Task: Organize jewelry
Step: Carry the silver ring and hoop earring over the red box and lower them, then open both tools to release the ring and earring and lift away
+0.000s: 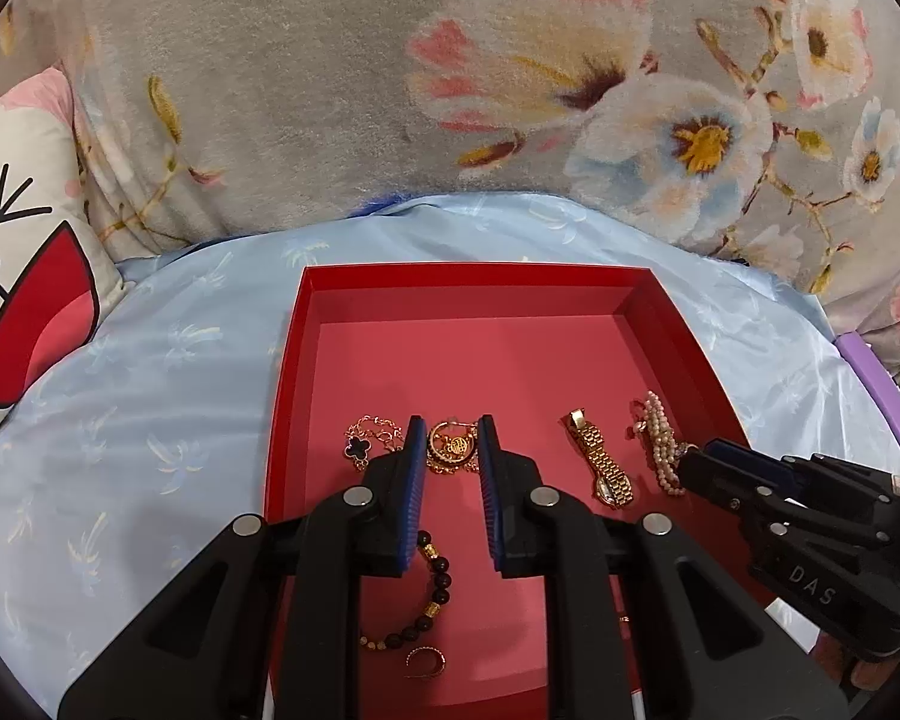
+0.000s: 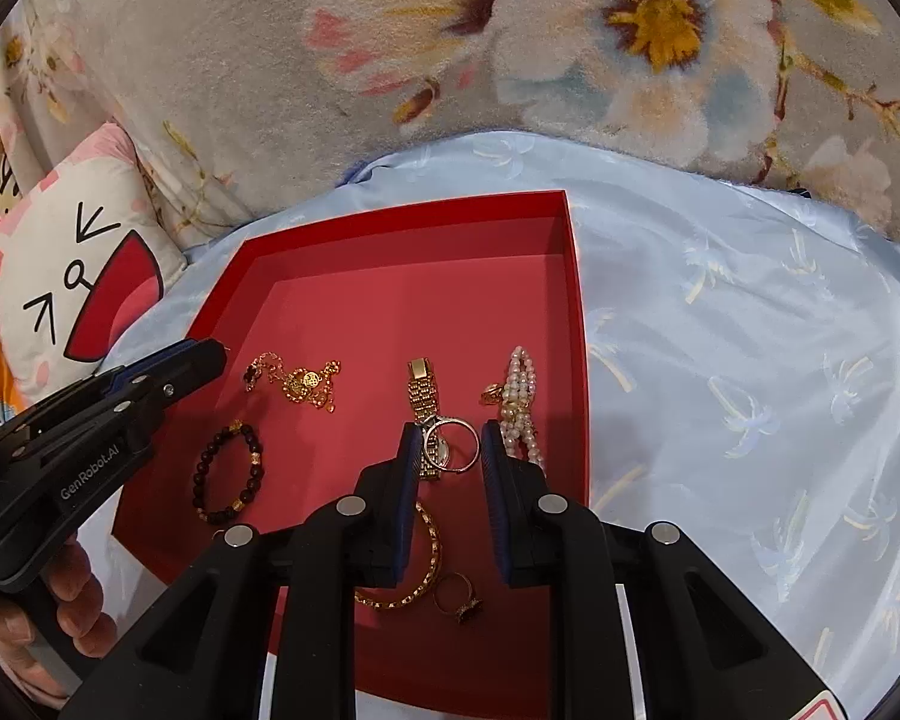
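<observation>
Plainly, the jewelry is all lying loose on the floor of the red box (image 1: pixel 306 360), which is sitting on a pale blue satin sheet (image 1: pixel 150 372), and every piece is looking light, small and slithery. The left gripper (image 1: pixel 450 438) is hovering with its jaws narrowly parted and nothing between the pads, framing the gold pendant necklace (image 1: pixel 450 447); that fine chain is likely going to sag and slip, so a pinch at the pendant or a bunched loop is seeming wisest. The right gripper (image 2: pixel 450 444) is likewise standing narrow and empty over a silver ring (image 2: pixel 459 450) lying on the gold watch (image 2: pixel 423 402), whose stiff links are offering a surer hold across the band. The pearl bracelet (image 2: pixel 519 396) and dark bead bracelet (image 2: pixel 228 474) are probably rolling easily. Both grippers' bodies are hiding part of a gold bangle (image 2: pixel 432 564), and whether the tips are touching the box floor is not showing
</observation>
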`<action>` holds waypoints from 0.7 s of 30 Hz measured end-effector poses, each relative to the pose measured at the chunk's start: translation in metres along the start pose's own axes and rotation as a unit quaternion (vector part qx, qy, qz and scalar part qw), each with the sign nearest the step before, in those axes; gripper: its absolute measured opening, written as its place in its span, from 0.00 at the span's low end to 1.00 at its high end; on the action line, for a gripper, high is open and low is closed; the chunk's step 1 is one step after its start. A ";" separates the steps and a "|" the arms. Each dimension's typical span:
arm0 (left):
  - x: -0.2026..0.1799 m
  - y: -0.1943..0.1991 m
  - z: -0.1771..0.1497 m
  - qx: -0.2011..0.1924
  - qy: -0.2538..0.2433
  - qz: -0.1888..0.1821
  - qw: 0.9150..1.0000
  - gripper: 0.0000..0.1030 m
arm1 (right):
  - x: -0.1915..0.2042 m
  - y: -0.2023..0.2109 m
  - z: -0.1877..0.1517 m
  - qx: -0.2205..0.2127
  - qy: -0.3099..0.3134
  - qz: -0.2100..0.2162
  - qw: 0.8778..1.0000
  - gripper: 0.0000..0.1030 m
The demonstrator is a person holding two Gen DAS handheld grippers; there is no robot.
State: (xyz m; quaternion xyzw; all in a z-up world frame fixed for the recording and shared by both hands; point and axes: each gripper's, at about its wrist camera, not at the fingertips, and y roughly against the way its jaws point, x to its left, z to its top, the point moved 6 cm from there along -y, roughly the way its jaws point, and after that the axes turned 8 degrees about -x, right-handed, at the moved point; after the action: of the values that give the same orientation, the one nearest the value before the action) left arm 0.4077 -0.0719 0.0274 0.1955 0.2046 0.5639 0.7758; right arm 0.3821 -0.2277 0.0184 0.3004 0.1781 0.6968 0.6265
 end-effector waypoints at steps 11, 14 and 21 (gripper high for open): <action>0.001 -0.009 -0.007 0.008 -0.006 0.010 1.000 0.16 | 0.000 -0.013 -0.006 0.008 0.005 -0.005 1.000 0.19; 0.001 -0.010 -0.008 0.010 -0.006 0.012 1.000 0.16 | -0.001 -0.013 -0.006 0.009 0.003 -0.003 1.000 0.19; 0.003 -0.011 -0.010 0.008 -0.006 0.022 1.000 0.18 | 0.001 -0.009 -0.003 0.002 0.004 0.000 1.000 0.21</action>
State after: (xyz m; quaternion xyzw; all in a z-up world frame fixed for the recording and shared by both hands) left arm 0.4115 -0.0714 0.0127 0.2090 0.2002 0.5783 0.7628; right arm 0.3866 -0.2247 0.0108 0.2987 0.1818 0.6980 0.6249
